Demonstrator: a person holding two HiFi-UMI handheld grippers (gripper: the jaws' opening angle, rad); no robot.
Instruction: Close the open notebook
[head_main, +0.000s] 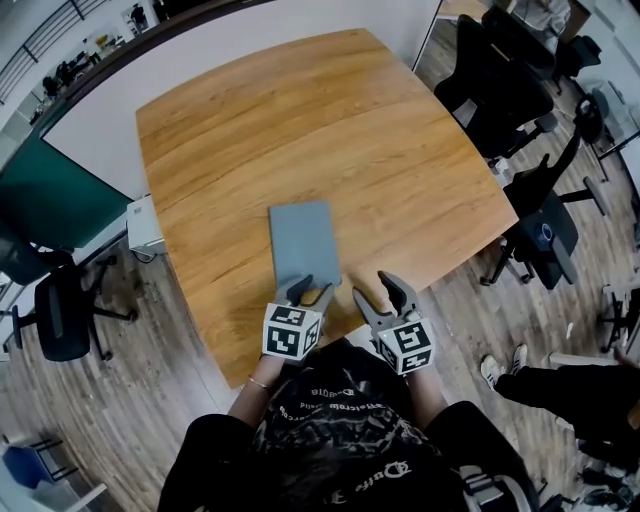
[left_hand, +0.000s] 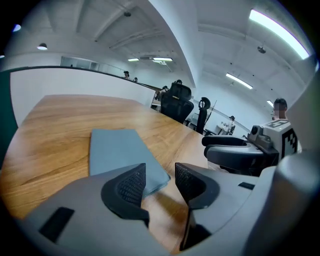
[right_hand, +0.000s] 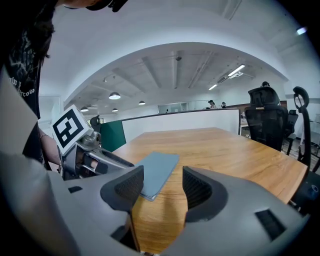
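Your slate-blue, flat rectangular notebook (head_main: 305, 243) lies shut on the light wooden table (head_main: 300, 110), near its front edge, so the closing step looks done. Your left gripper (head_main: 306, 291) hovers at the book's near end, jaws apart with nothing between them. Your right gripper (head_main: 383, 292) sits just beside it, wide and empty too. The cover seems flat, though its near edge is partly hidden. Next, draw both hands clear without nudging it.
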